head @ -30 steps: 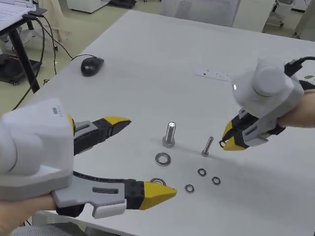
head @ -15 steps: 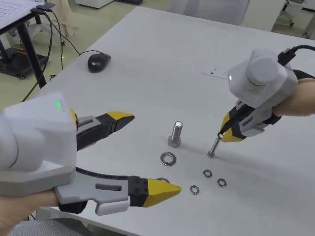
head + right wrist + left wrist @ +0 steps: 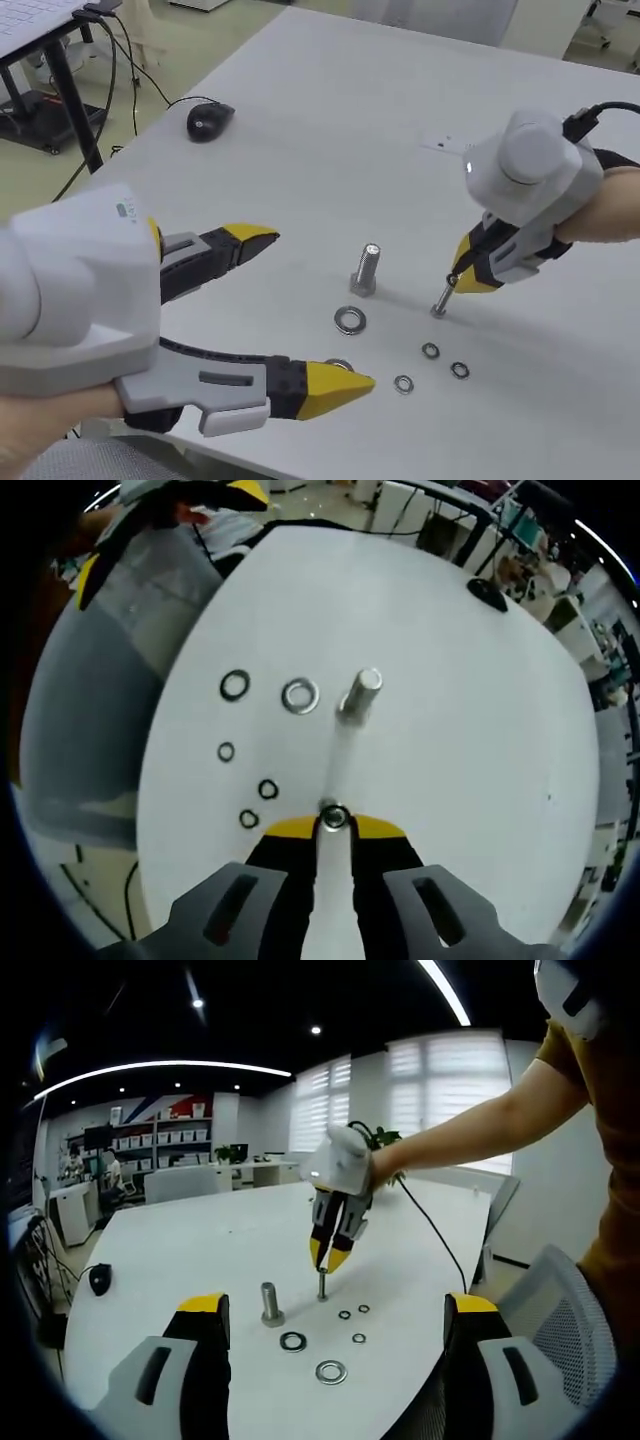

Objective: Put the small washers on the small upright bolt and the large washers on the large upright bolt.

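**Left tongs.** In the head view the left tongs (image 3: pixel 318 310) hang at the near edge of the counter (image 3: pixel 330 130). The jaws are spread wide and hold nothing. In the left gripper view the left tongs (image 3: pixel 337 1305) frame the whole work area between their 2 yellow tips.

**Right tongs.** The right tongs (image 3: pixel 462 279) point down at the top of the small bolt (image 3: pixel 441 301). The jaws are narrow and pinch a small washer (image 3: pixel 335 817), which the right gripper view shows as a ring between the yellow tips of the right tongs (image 3: pixel 335 827). The ring sits at the upper end of the small bolt. Whether it is already threaded over the shaft cannot be told. In the left gripper view the right tongs (image 3: pixel 331 1254) stand directly above the small bolt (image 3: pixel 322 1286).

**Bolts.** The large bolt (image 3: pixel 366 270) stands upright on its head, left of the small bolt and apart from it. Its shaft is bare.

**Washers on the counter.**
- 2 large washers: 1 large washer (image 3: pixel 349 320) lies flat just in front of the large bolt. The second large washer (image 3: pixel 340 364) lies nearer, partly hidden by the lower jaw of the left tongs.
- 3 loose small washers (image 3: pixel 430 350) lie flat in a cluster in front of the small bolt, each apart from the others.

**Other.** A mouse (image 3: pixel 210 120) rests at the far left of the counter.
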Demonstrator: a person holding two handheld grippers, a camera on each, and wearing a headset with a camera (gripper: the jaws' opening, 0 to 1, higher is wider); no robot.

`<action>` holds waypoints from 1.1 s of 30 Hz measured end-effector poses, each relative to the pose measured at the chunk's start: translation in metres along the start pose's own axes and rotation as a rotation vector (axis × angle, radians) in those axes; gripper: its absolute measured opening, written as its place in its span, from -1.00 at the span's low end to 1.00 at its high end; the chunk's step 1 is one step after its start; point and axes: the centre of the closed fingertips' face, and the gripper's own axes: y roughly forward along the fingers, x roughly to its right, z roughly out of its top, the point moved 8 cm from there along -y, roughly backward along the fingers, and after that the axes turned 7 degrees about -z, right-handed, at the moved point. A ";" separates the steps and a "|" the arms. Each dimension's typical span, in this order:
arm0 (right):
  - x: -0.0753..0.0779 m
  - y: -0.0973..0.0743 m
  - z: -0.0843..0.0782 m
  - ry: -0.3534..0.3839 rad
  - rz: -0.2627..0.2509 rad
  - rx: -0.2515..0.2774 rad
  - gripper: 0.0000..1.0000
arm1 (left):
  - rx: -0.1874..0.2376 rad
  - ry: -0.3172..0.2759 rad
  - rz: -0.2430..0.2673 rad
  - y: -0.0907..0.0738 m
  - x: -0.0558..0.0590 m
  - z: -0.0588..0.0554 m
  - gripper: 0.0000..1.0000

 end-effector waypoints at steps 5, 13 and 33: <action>-0.001 0.010 -0.004 0.001 0.008 -0.012 -0.75 | -0.003 -0.003 -0.001 0.001 -0.001 -0.001 0.76; 0.000 0.033 -0.009 0.000 0.020 -0.015 -0.74 | -0.006 -0.004 -0.007 0.004 -0.001 0.000 0.76; -0.005 0.034 -0.017 0.021 0.011 -0.005 -0.67 | -0.013 0.010 -0.008 0.003 0.001 0.004 0.75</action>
